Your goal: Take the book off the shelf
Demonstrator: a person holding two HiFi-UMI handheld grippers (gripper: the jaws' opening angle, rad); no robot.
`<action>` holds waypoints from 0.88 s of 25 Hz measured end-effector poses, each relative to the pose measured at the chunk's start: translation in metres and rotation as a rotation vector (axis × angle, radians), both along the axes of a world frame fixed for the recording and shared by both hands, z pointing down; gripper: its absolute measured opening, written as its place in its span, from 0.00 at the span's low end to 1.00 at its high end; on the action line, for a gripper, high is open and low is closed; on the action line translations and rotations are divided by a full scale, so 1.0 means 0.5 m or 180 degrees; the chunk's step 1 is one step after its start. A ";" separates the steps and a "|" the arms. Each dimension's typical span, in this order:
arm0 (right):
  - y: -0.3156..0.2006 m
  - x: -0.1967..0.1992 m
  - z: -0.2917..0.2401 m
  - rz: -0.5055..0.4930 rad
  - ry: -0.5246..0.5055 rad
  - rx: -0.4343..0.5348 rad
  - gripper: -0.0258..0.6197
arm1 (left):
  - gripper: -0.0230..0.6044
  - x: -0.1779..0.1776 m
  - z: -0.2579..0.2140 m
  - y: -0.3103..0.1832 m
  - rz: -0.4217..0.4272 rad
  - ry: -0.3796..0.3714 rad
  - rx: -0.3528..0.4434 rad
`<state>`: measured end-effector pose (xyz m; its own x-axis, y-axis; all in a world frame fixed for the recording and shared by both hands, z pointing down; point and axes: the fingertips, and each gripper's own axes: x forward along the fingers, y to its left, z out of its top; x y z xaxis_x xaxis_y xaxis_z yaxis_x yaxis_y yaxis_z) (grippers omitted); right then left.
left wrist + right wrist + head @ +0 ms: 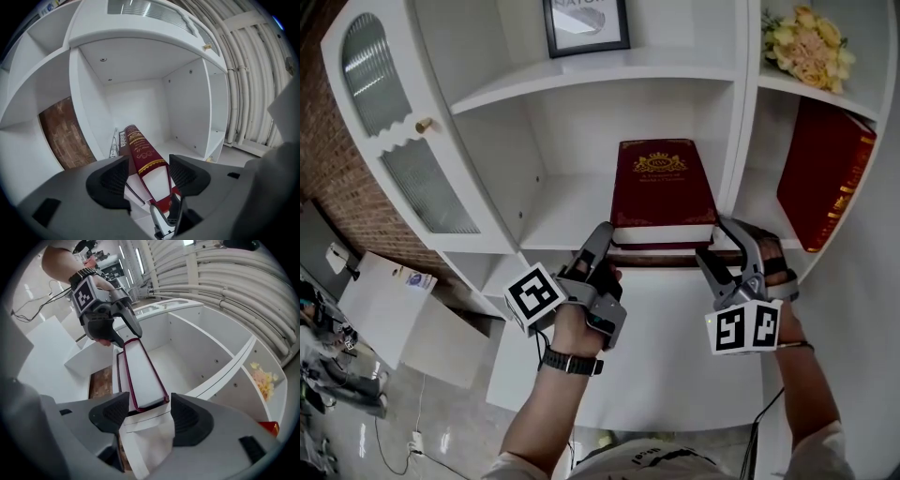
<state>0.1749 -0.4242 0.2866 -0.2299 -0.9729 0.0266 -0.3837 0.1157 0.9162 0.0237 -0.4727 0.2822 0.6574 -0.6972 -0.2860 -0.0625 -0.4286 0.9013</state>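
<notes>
A thick dark red book (661, 183) with a gold crest lies flat on the middle shelf (562, 211), its front edge over the shelf's lip. A thinner dark book shows beneath it. My left gripper (605, 248) is at the book's front left corner and my right gripper (717, 242) at its front right corner. In the left gripper view the book's spine (140, 150) runs between the open left gripper (147, 176) jaws, pads apart from it. In the right gripper view the white page edge (140, 376) lies ahead of the open right gripper (149, 416), with the left gripper (110, 326) at its far end.
A framed picture (586, 23) stands on the shelf above. Yellow flowers (809, 42) and a second red book (825, 173), leaning, fill the right compartments. A glazed cabinet door (403, 122) hangs open at the left. White boxes (389, 300) sit on the floor below left.
</notes>
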 end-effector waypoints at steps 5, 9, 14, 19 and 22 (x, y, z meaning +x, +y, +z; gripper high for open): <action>-0.023 -0.012 -0.001 0.0011 0.0263 0.0047 0.45 | 0.48 0.003 0.003 0.000 0.0052 0.0153 -0.0089; -0.031 -0.011 -0.003 0.0032 0.0350 0.0109 0.45 | 0.49 0.002 0.012 -0.005 0.0066 0.0223 -0.0141; -0.005 -0.026 -0.010 -0.0078 0.0345 0.0200 0.45 | 0.50 -0.008 0.005 -0.001 0.0117 0.0321 -0.0142; 0.039 -0.032 -0.009 -0.0257 0.0356 0.0304 0.45 | 0.52 -0.018 -0.001 0.003 0.0282 0.0421 -0.0106; 0.066 -0.034 -0.007 -0.0374 0.0347 0.0373 0.45 | 0.54 -0.005 -0.005 0.014 0.0521 0.0432 -0.0061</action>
